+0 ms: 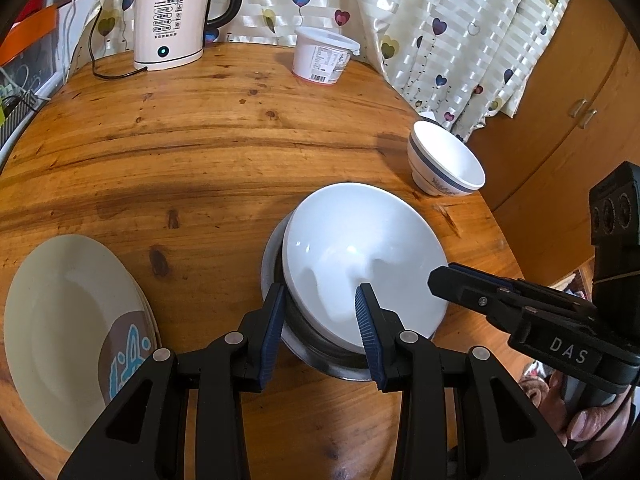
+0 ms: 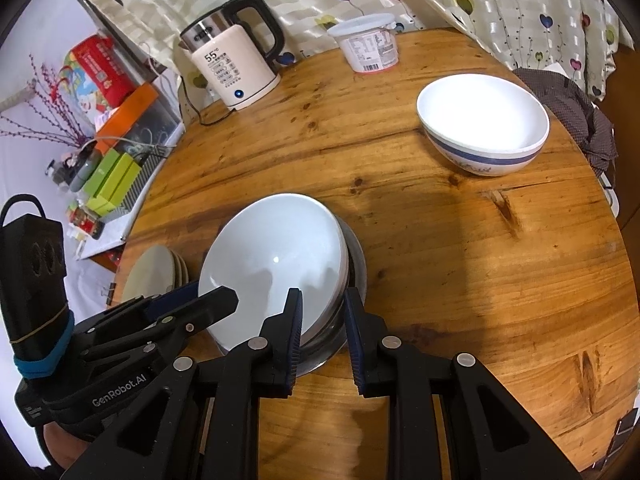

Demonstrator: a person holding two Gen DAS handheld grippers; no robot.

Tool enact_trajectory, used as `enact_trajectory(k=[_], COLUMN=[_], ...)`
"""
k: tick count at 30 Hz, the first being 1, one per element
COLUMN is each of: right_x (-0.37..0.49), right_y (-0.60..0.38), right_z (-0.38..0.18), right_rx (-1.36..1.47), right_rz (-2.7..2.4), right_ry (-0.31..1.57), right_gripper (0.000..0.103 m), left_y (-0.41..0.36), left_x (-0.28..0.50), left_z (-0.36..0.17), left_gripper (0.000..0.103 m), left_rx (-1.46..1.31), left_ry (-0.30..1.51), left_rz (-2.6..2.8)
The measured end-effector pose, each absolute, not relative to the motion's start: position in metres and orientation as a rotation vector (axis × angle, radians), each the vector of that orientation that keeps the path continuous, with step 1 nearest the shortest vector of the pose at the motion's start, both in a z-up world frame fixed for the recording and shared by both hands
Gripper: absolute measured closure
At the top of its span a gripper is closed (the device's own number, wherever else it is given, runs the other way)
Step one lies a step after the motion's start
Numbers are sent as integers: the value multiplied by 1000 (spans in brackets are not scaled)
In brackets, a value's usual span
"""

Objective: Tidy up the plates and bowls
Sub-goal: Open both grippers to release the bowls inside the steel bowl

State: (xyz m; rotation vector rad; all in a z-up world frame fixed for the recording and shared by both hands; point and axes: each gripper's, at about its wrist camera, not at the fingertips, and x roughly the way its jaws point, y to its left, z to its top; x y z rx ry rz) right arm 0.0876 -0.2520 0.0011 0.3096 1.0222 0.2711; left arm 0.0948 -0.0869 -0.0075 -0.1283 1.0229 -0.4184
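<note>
A plain white bowl (image 1: 352, 240) (image 2: 272, 248) sits tilted inside a steel bowl (image 1: 267, 264) (image 2: 359, 268) on the round wooden table (image 1: 200, 152). My left gripper (image 1: 320, 320) (image 2: 200, 296) straddles its near left rim, one pad inside and one outside by the steel rim, shut on it. On the right rim, my right gripper (image 2: 322, 320) (image 1: 434, 280) has one pad inside the white bowl and the other outside the steel rim, also shut. A white bowl with a blue band (image 1: 444, 160) (image 2: 480, 120) stands alone farther right. A stack of cream plates (image 1: 60, 300) (image 2: 152, 272) lies at the left.
An electric kettle (image 1: 168, 20) (image 2: 236, 64) and a lidded white tub (image 1: 322, 56) (image 2: 368, 46) stand at the table's far edge, before a curtain. A wooden cabinet (image 1: 560, 120) is beyond the right edge. A dark cloth (image 2: 580, 120) hangs there. Cluttered boxes (image 2: 112, 176) sit left.
</note>
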Motion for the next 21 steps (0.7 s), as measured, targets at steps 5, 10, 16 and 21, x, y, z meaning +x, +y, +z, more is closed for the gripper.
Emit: enact_trajectory(k=[5,10,16,21], right_x=[86,82,77,75], right_y=[-257,-264,-270,-278], right_z=[3,9,21,29], right_rx=[314,323,317,318], right_rz=[267,264,259,247], right_ry=[1014,995,959,938], right_gripper=[81,79,74,69], left_y=[-81,-75,-72,-76], left_x=[94,93,89,88], left_z=[-6,0,13,20], left_gripper=[65,65,65,65], left_rx=[-155,-169,-168,-155], left_ry=[1014,991,953,936], left_rz=[-413,-400,-389,-397])
